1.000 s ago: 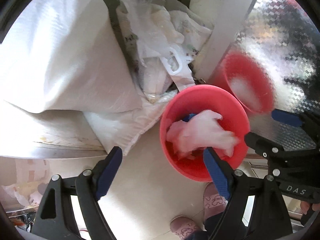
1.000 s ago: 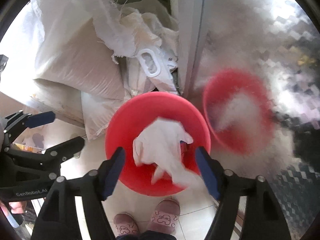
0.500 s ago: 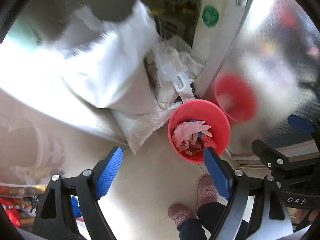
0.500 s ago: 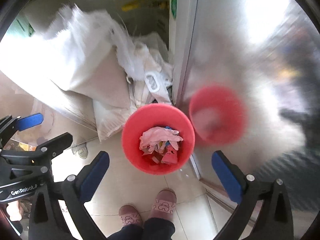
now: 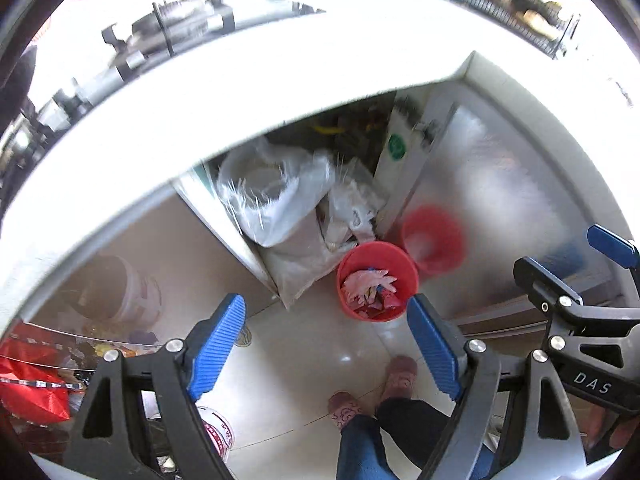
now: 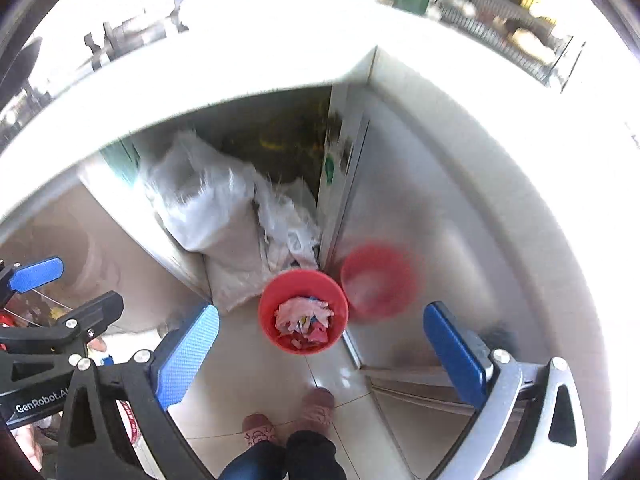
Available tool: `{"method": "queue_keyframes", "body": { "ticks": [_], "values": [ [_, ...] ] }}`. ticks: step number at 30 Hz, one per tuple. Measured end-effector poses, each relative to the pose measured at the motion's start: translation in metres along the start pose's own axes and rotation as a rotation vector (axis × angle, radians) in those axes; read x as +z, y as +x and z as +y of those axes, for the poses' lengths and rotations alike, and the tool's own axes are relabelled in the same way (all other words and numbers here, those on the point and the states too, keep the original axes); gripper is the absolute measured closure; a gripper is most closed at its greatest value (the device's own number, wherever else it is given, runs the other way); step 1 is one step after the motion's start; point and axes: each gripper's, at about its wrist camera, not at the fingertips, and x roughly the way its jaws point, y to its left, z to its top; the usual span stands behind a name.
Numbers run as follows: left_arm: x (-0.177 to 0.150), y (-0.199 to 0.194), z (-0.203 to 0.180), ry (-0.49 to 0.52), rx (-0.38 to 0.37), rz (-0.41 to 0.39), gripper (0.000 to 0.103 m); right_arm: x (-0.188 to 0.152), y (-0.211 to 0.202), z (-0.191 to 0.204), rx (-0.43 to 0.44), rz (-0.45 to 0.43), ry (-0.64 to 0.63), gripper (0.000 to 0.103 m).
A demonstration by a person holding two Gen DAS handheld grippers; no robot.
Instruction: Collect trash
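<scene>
A red bin (image 5: 378,280) stands on the tiled floor far below, holding pale pink trash (image 5: 366,282) and small scraps. It also shows in the right wrist view (image 6: 303,310), with the trash (image 6: 303,314) inside. My left gripper (image 5: 328,354) is open and empty, high above the floor. My right gripper (image 6: 320,350) is open and empty too, also high above the bin. The right gripper's body shows at the right edge of the left wrist view.
White sacks (image 5: 276,208) fill an open cabinet under a white counter (image 5: 240,92). A shiny metal cabinet door (image 5: 492,200) reflects the bin. A stove (image 5: 168,28) sits on the counter. The person's slippered feet (image 6: 288,416) stand on the floor. A pale bucket (image 5: 128,292) stands left.
Both grippers have risen far above the bin, which now looks small. The right gripper's jaws stand wider than a second ago. The counter top and stove have come into view.
</scene>
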Motion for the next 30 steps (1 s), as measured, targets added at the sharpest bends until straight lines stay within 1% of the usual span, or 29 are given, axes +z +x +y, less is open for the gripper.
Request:
{"method": "queue_keyframes", "body": {
  "ticks": [2,4,6,9,13,16,19,23,27,30],
  "values": [
    [0.004,-0.024,-0.003,0.004,-0.011,-0.017,0.021,0.005,-0.026,-0.006,-0.010,-0.019,0.008,0.001],
    [0.007,-0.045,-0.007,0.006,-0.036,-0.031,0.021,0.008,-0.052,-0.010,-0.007,-0.052,0.011,0.001],
    [0.011,-0.066,-0.011,0.010,-0.057,-0.047,0.021,0.010,-0.075,-0.018,-0.024,-0.080,0.020,0.001],
    [0.011,-0.097,-0.025,0.026,-0.049,-0.094,0.021,0.009,-0.104,-0.028,-0.047,-0.113,0.045,0.001],
    [0.004,-0.135,-0.044,0.033,-0.034,-0.151,0.021,0.005,-0.141,-0.040,-0.056,-0.163,0.072,0.001],
    [-0.009,-0.164,-0.058,0.037,-0.035,-0.200,0.021,-0.005,-0.168,-0.049,-0.056,-0.213,0.061,0.001],
    [-0.023,-0.186,-0.071,0.042,-0.042,-0.220,0.021,-0.020,-0.191,-0.057,-0.063,-0.249,0.053,0.001],
    [-0.050,-0.218,-0.092,0.039,-0.034,-0.252,0.021,-0.043,-0.220,-0.072,-0.065,-0.298,0.053,0.001],
    [-0.077,-0.243,-0.112,0.030,-0.032,-0.277,0.021,-0.068,-0.247,-0.082,-0.068,-0.330,0.051,0.001],
    [-0.093,-0.258,-0.123,0.041,-0.027,-0.297,0.021,-0.080,-0.259,-0.089,-0.072,-0.340,0.054,0.001]
  ]
}}
